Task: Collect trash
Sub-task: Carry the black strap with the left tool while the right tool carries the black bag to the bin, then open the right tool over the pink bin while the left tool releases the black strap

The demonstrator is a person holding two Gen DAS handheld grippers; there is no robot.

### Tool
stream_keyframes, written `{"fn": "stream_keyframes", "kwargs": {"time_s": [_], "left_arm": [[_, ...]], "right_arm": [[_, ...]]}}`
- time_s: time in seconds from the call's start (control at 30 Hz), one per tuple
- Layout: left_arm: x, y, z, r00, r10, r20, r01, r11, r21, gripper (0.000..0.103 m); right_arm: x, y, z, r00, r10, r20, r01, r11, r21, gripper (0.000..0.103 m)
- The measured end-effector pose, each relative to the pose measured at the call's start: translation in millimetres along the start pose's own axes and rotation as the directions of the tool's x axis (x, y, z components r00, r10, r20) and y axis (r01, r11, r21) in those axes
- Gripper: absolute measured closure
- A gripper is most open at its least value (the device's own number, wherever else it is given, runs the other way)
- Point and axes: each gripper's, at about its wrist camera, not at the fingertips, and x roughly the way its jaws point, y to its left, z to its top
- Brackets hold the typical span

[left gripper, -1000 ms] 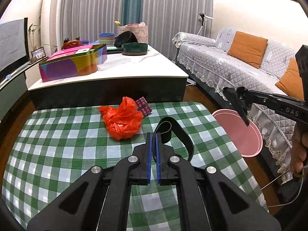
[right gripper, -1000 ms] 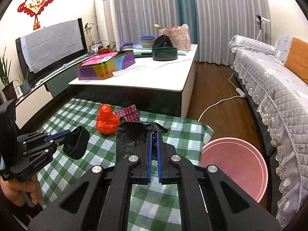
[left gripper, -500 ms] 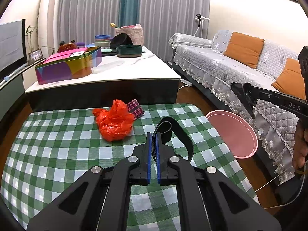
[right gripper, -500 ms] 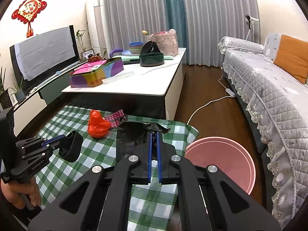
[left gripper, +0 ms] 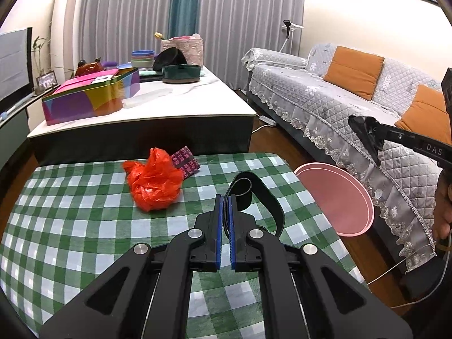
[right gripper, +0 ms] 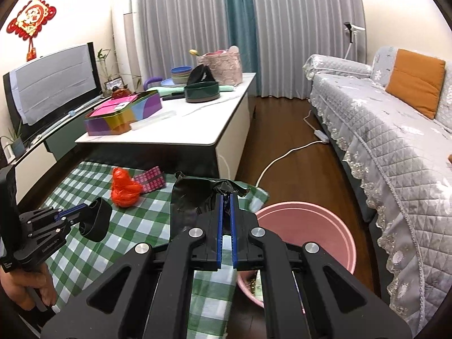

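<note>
My left gripper (left gripper: 225, 197) is pressed together on a black band (left gripper: 255, 190), a loop that curls out to the right of the fingertips above the checked bench (left gripper: 70, 226). My right gripper (right gripper: 226, 197) pinches the crumpled rim of a black plastic bag (right gripper: 192, 195), which hangs over the bench's right edge.

Taking the pink bin (right gripper: 305, 226) as the mark: it stands on the wooden floor (right gripper: 296, 169) just off the bench's right edge, mouth open, directly under and ahead of my right gripper. The bag lies just left of the bin. Further left of it, on the cloth, sit the crumpled red bag (left gripper: 154, 182) and, touching it on the far side, a small pink patterned packet (left gripper: 186, 161). Right of the bin runs the sofa (right gripper: 389, 141), with a bare strip of floor between them. Beyond the bin, the white table (right gripper: 197, 124) closes off the bench's far edge.
</note>
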Motion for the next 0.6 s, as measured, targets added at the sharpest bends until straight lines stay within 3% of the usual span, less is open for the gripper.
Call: {"fn": "stream_keyframes", "kwargs": {"time_s": [0.6], "left_arm": [[12.4, -28.0, 7.3, 0.999, -0.045, -0.013, 0.045, 0.999, 0.029, 0.099]], "right_arm": [[-19.9, -46.9, 6.6, 0.992, -0.123, 0.028, 0.122, 0.992, 0.041, 0.098]]}}
